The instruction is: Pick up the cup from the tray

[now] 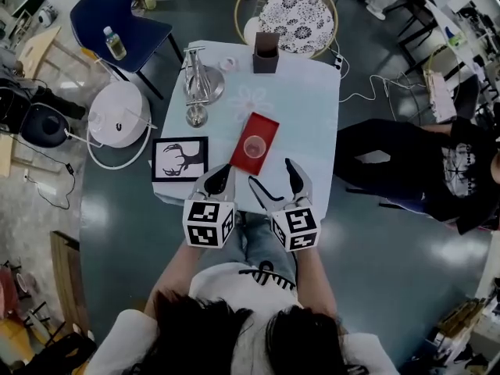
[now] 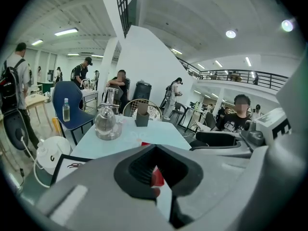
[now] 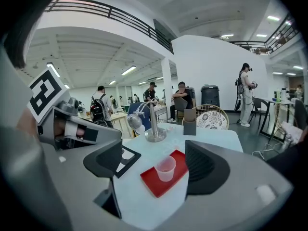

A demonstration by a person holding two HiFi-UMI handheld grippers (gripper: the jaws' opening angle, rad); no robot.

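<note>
A clear plastic cup (image 1: pixel 254 146) stands upright on a red tray (image 1: pixel 258 127) near the front of the pale blue table (image 1: pixel 308 108). In the right gripper view the cup (image 3: pixel 166 168) and tray (image 3: pixel 153 186) lie just ahead, framed between the two jaws. My right gripper (image 1: pixel 278 184) is open wide, short of the tray, with nothing between its fingers. My left gripper (image 1: pixel 219 178) hovers at the table's front edge left of the tray, jaws together and empty. Through its hollow in the left gripper view a sliver of the red tray (image 2: pixel 157 177) shows.
A framed deer picture (image 1: pixel 180 159) lies left of the tray. Farther back stand a glass carafe on a metal stand (image 1: pixel 201 80) and a brown holder (image 1: pixel 266 51). A white round appliance (image 1: pixel 119 114) and a blue chair (image 1: pixel 117 22) are left; a person (image 1: pixel 437 162) sits right.
</note>
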